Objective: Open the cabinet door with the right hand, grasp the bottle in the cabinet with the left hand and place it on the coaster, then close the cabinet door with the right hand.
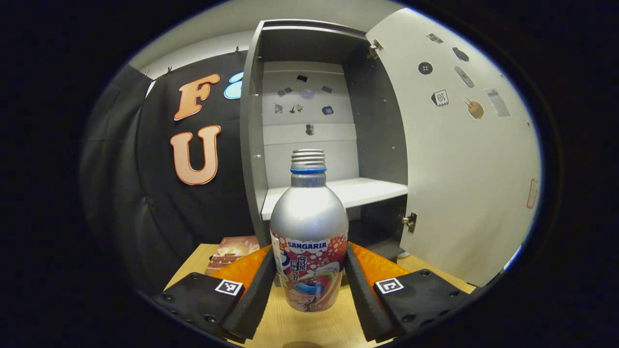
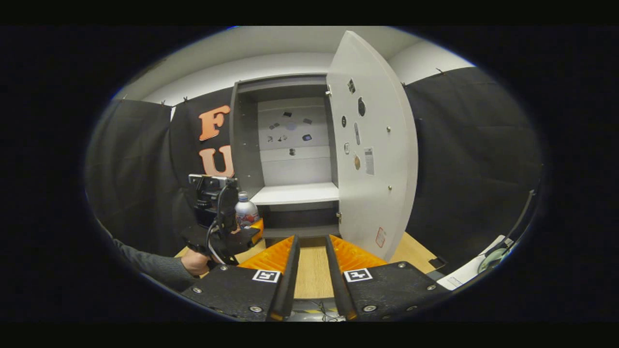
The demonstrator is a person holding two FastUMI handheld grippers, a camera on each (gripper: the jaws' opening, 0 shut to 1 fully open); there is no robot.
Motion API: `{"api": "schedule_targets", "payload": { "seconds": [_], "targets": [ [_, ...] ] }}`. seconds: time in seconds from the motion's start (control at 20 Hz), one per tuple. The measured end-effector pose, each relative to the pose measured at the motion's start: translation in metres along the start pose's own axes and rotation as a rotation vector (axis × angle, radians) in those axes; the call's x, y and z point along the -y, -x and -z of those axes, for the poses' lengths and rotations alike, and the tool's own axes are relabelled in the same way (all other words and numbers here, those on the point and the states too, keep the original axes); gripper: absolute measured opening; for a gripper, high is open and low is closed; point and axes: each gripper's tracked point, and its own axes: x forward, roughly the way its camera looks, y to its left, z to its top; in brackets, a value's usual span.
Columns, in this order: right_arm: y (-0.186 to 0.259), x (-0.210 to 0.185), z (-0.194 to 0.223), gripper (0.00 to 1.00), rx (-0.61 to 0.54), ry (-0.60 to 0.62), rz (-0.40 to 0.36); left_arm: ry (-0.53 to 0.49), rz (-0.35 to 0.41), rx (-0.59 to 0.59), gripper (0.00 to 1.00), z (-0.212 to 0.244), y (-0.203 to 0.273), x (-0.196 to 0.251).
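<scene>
The cabinet door (image 2: 372,150) stands open and the bottle (image 1: 309,232), out of the cabinet (image 1: 309,121), is clamped upright in the left gripper (image 1: 309,285) over the table (image 1: 309,328), short of the coaster (image 1: 232,251); the right gripper (image 2: 313,270) waits, jaws parted and empty, door-closing left.

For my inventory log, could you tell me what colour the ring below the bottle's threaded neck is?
Blue, on the silver bottle; clearest in the left gripper view.
</scene>
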Motion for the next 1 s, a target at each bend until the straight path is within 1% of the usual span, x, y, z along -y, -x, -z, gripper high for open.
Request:
{"api": "schedule_targets", "payload": {
  "seconds": [0.15,0.25,0.5,0.6,0.8,0.9,1.0],
  "targets": [
    [0.004,-0.003,0.011,0.34,-0.029,0.005,-0.016,0.008,-0.008,-0.053,0.85,0.052,0.021,-0.002],
    [0.005,-0.005,0.018,0.34,-0.049,0.008,-0.023,0.037,-0.009,-0.085,0.85,0.082,0.031,-0.003],
    [0.001,-0.006,0.048,0.34,-0.135,0.015,-0.025,0.025,-0.037,-0.177,0.85,0.156,0.038,-0.008],
    [-0.002,-0.009,0.062,0.34,-0.177,0.016,-0.031,0.040,-0.040,-0.213,0.85,0.184,0.040,-0.010],
    [-0.011,-0.015,0.083,0.34,-0.238,0.019,-0.049,0.053,-0.056,-0.255,0.85,0.216,0.039,-0.013],
    [-0.015,-0.021,0.087,0.34,-0.254,0.008,-0.069,0.074,-0.056,-0.266,0.85,0.224,0.039,-0.014],
    [-0.018,-0.024,0.088,0.34,-0.263,0.009,-0.080,0.072,-0.056,-0.248,0.86,0.221,0.036,-0.014]
  ]
}}
